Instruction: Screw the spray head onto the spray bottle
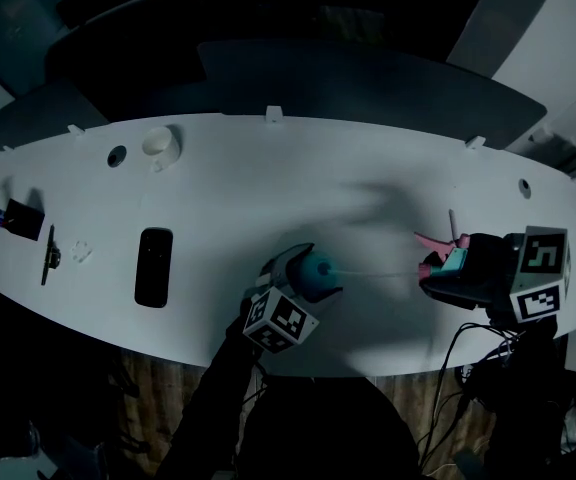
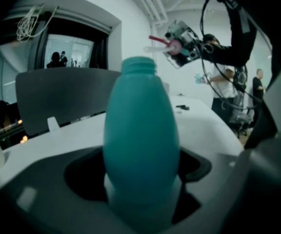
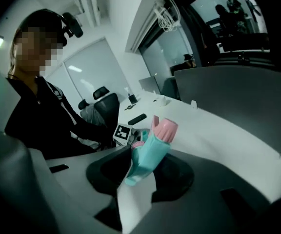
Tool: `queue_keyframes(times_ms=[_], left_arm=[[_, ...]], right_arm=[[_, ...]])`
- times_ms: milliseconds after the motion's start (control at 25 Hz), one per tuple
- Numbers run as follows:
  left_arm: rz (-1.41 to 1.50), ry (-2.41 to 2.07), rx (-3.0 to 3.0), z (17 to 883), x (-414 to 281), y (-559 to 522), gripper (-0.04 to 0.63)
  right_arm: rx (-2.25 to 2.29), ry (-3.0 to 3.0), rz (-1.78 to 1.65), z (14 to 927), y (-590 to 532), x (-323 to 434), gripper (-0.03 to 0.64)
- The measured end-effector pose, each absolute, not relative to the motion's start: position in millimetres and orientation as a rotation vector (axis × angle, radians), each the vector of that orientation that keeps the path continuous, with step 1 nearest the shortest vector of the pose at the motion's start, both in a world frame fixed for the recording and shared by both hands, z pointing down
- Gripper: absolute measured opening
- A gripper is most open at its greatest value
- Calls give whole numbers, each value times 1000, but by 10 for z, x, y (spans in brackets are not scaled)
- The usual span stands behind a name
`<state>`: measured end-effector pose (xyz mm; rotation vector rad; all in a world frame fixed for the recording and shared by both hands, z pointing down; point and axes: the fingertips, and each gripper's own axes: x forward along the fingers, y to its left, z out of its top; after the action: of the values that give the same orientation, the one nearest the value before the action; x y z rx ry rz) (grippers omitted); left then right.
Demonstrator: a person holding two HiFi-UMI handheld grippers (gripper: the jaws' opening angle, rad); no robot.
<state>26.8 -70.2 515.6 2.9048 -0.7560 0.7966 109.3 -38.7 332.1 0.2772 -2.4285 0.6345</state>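
- Your left tool (image 1: 308, 276) pinched one teal spray bottle (image 2: 140, 140) around its belly, jaws spread wide to either side of it.
- That bottle stood upright in the left gripper view, its threaded neck bare and uncapped.
- Your right tool (image 1: 436, 273) was clamped on one spray head (image 3: 152, 150), teal with a pink nozzle, tilted between the jaws.
- The head hung well apart from the bottle, off to its right in the head view. One thin pale tube (image 1: 378, 271) ran from it towards the bottle's neck.
- Two marker cubes showed, one on each tool.
- You had one long white bench (image 1: 268, 188) under both tools.
- On its left part lay one flat black slab (image 1: 154, 266), one small white cup-like piece (image 1: 161, 145) and one small black box (image 1: 23, 218), all far from the bottle.
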Motion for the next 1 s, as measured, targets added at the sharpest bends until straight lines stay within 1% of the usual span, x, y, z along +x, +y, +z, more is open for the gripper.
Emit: queue_keyframes(times_ms=[160,680,1000], left_arm=[[821,-771,2906,5162,278,-702,411],[849,-793,2902,5169,268,-705,414],[860,-796,2902,5172,282,-694,416]], right_arm=[[237,-2310,479,3310,-465,984,132],[82,-1995,127,3186,-617,542,132],[2,-1934,50,3324,-502,157,132]])
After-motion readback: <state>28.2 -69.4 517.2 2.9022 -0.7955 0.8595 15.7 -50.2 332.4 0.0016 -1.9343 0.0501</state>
